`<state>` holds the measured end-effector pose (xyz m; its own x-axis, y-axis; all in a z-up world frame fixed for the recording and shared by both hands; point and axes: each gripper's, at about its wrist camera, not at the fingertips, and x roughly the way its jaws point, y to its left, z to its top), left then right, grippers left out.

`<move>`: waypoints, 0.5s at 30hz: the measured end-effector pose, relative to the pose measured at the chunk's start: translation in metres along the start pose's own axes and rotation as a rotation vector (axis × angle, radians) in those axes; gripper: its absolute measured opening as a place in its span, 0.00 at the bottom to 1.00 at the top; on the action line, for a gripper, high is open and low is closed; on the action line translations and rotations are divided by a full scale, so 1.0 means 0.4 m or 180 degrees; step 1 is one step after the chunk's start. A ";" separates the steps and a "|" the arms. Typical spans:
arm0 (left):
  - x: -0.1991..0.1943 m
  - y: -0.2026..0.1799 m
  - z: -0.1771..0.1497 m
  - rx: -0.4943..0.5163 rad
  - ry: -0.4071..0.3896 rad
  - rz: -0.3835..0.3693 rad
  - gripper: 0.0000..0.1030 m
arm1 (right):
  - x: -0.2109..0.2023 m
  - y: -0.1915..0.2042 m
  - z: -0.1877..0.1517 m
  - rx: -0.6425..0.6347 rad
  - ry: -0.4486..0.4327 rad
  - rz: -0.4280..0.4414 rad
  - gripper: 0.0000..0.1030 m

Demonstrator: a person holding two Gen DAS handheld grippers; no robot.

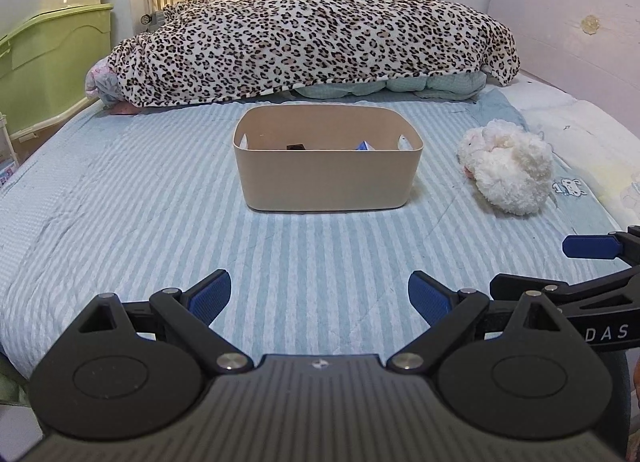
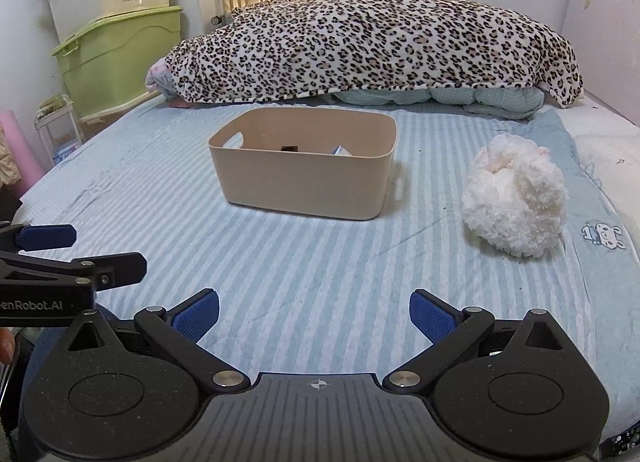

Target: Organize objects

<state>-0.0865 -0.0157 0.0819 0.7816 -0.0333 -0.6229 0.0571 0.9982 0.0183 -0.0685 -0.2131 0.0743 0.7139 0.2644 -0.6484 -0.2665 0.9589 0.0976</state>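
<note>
A beige plastic bin (image 1: 326, 177) (image 2: 304, 177) stands on the striped blue bedsheet, mid-bed. Inside it a dark object (image 1: 295, 147) (image 2: 289, 148) and a blue-white item (image 1: 363, 146) (image 2: 340, 150) peek above the rim. A white fluffy plush toy (image 1: 508, 167) (image 2: 516, 197) lies on the sheet to the bin's right. My left gripper (image 1: 320, 296) is open and empty, low over the sheet, well short of the bin. My right gripper (image 2: 314, 314) is open and empty, beside the left one; it shows at the right edge of the left wrist view (image 1: 592, 248).
A leopard-print blanket (image 1: 312, 33) (image 2: 368, 41) is heaped over bedding behind the bin. Green and cream storage boxes (image 2: 116, 49) (image 1: 48, 65) stand left of the bed. A white headboard (image 1: 568, 25) runs along the right. A barred window is at the back.
</note>
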 end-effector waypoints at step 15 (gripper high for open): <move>-0.012 0.010 -0.003 -0.0042 -0.0018 -0.0036 0.93 | 0.002 -0.001 -0.002 -0.0002 0.0021 -0.0050 1.00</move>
<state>-0.0909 -0.0114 0.0841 0.7844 -0.0447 -0.6186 0.0577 0.9983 0.0010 -0.0684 -0.2132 0.0729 0.7136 0.2486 -0.6549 -0.2558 0.9628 0.0868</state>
